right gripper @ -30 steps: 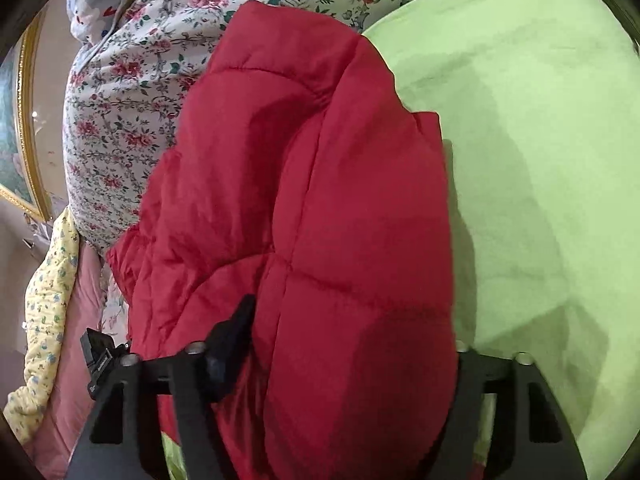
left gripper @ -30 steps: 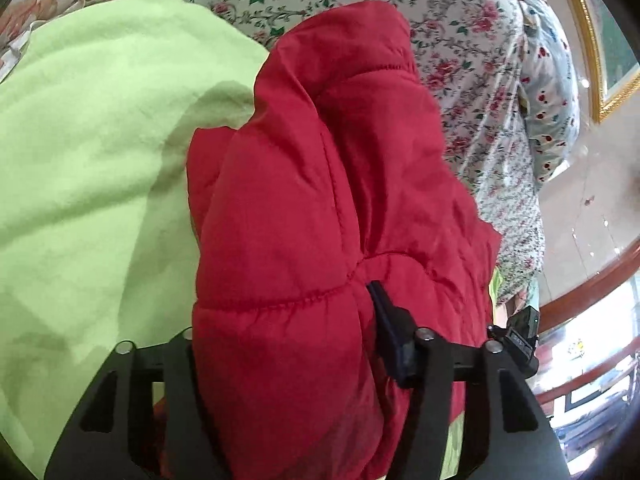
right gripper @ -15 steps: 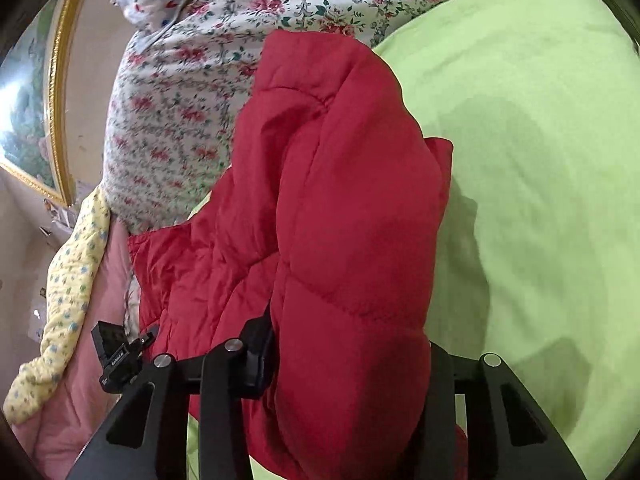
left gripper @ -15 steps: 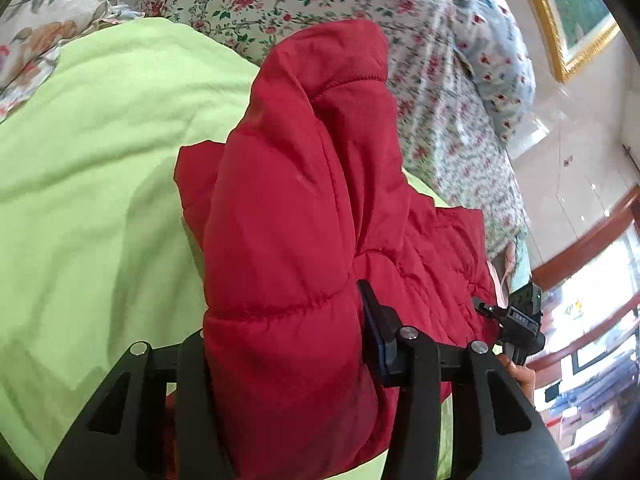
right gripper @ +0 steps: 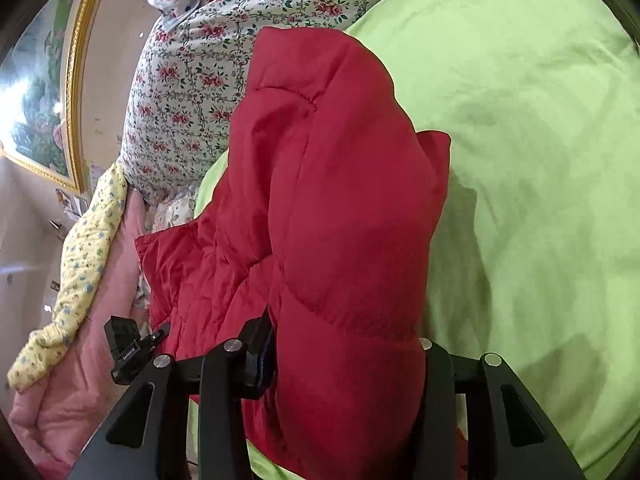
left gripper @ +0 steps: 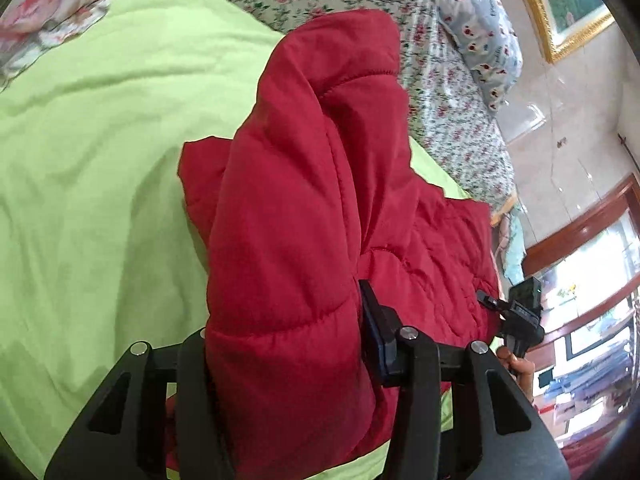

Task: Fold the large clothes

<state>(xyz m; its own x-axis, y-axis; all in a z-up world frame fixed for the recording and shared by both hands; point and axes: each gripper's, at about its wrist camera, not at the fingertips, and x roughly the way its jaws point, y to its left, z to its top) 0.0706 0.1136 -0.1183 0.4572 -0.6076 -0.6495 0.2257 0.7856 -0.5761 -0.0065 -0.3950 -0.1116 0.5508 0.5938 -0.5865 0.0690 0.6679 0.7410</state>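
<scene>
A red quilted padded jacket (left gripper: 312, 208) is bunched and lifted over a lime-green blanket (left gripper: 100, 152) on a bed. My left gripper (left gripper: 286, 344) is shut on a thick fold of the jacket. My right gripper (right gripper: 348, 352) is shut on another thick fold of the same jacket (right gripper: 332, 200). Each gripper shows in the other's view: the right one at the jacket's far edge in the left wrist view (left gripper: 520, 316), the left one in the right wrist view (right gripper: 128, 352). The fingertips are buried in the fabric.
A floral sheet (left gripper: 448, 92) and a patterned pillow (left gripper: 488, 36) lie beyond the blanket. A gold-framed picture (right gripper: 48, 92) hangs on the wall. Yellow floral and pink bedding (right gripper: 80, 272) lies at the bed's side. The green blanket (right gripper: 540, 160) spreads wide to the right.
Both grippers have lifted the jacket and drawn back with it. More of the jacket's lower panel, the wall and the bedding beside the bed has come into view.
</scene>
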